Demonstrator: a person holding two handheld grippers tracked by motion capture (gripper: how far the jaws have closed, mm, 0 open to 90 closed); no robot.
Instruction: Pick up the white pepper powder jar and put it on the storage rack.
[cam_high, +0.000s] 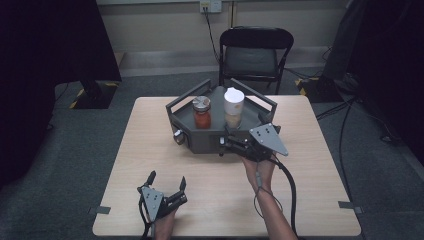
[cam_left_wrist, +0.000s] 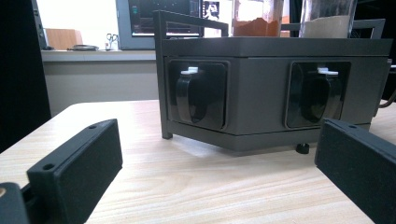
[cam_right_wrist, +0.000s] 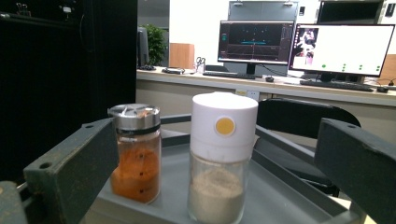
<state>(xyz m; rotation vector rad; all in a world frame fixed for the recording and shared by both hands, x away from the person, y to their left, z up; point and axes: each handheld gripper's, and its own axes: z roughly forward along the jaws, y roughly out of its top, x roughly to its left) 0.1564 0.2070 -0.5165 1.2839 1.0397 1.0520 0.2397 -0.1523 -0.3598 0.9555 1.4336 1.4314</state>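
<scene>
A dark grey hexagonal tray (cam_high: 200, 137) with rails stands mid-table. On it are a glass jar of orange-red spice with a metal lid (cam_high: 201, 112) (cam_right_wrist: 136, 154) and a taller jar of pale powder with a white cap (cam_high: 233, 108) (cam_right_wrist: 220, 158). My right gripper (cam_high: 227, 142) (cam_right_wrist: 219, 186) is at the tray's front right edge, open, with the white-capped jar ahead between its jaws and untouched. My left gripper (cam_high: 166, 181) (cam_left_wrist: 215, 177) rests low near the table's front left, open and empty, facing the tray's front wall (cam_left_wrist: 261, 100) with its two recessed knobs.
A black folding chair (cam_high: 255, 52) stands behind the wooden table (cam_high: 150, 150). Cables run over the floor at right, and a cable trails from the right gripper across the table. Monitors (cam_right_wrist: 343, 49) on a desk show far behind the jars.
</scene>
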